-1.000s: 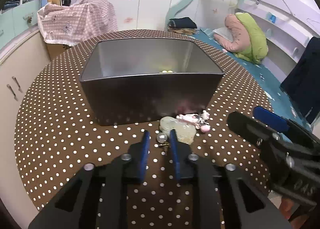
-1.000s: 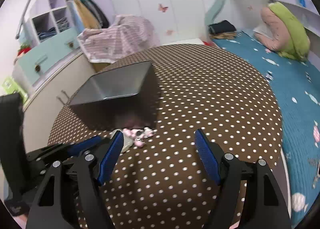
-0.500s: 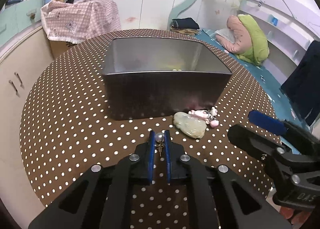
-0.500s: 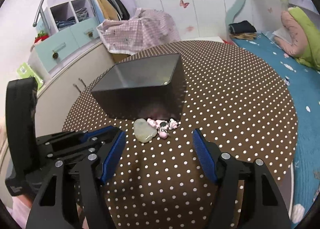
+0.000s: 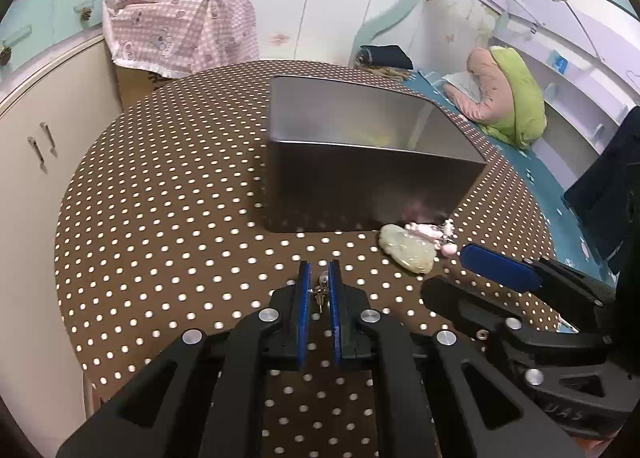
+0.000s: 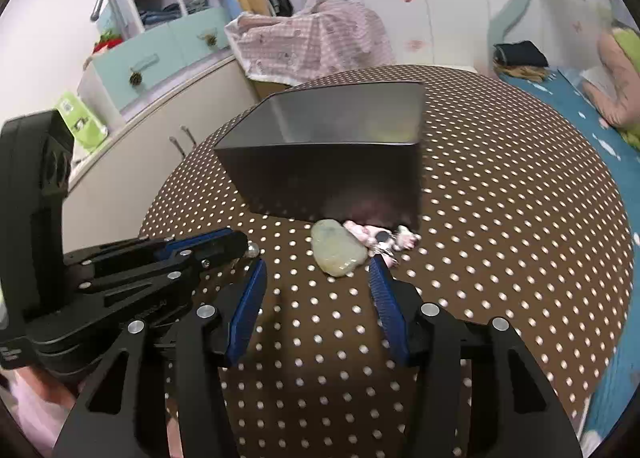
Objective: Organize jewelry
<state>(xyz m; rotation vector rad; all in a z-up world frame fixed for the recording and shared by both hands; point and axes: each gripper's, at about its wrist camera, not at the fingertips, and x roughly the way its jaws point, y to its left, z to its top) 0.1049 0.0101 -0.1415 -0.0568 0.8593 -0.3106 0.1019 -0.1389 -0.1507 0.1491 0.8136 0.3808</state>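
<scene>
My left gripper (image 5: pixel 319 278) is shut on a small pearl earring (image 5: pixel 321 285) with a metal dangle, just above the dotted table. It shows in the right wrist view as the left gripper (image 6: pixel 240 244) with the pearl earring (image 6: pixel 252 248) at its tip. A pale green jade pendant (image 6: pixel 336 248) lies in front of the dark metal box (image 6: pixel 332 178), touching a pink bead piece (image 6: pixel 376 236). My right gripper (image 6: pixel 317 264) is closing, its fingertips on either side of the pendant's near end without pressing it. The left wrist view shows the pendant (image 5: pixel 408 252), the box (image 5: pixel 372 178) and the right gripper (image 5: pixel 444 270).
The round table (image 5: pixel 160 238) has a brown cloth with white dots. Something yellow-green lies inside the box. A cream cabinet (image 5: pixel 36 146) stands to the left of the table and a blue bed (image 6: pixel 592 130) to the right. A pink checked cloth (image 5: pixel 180 34) lies behind.
My left gripper shut on the pearl earring and drew left, away from the pendant. My right gripper came closer to the pendant and its jaws narrowed.
</scene>
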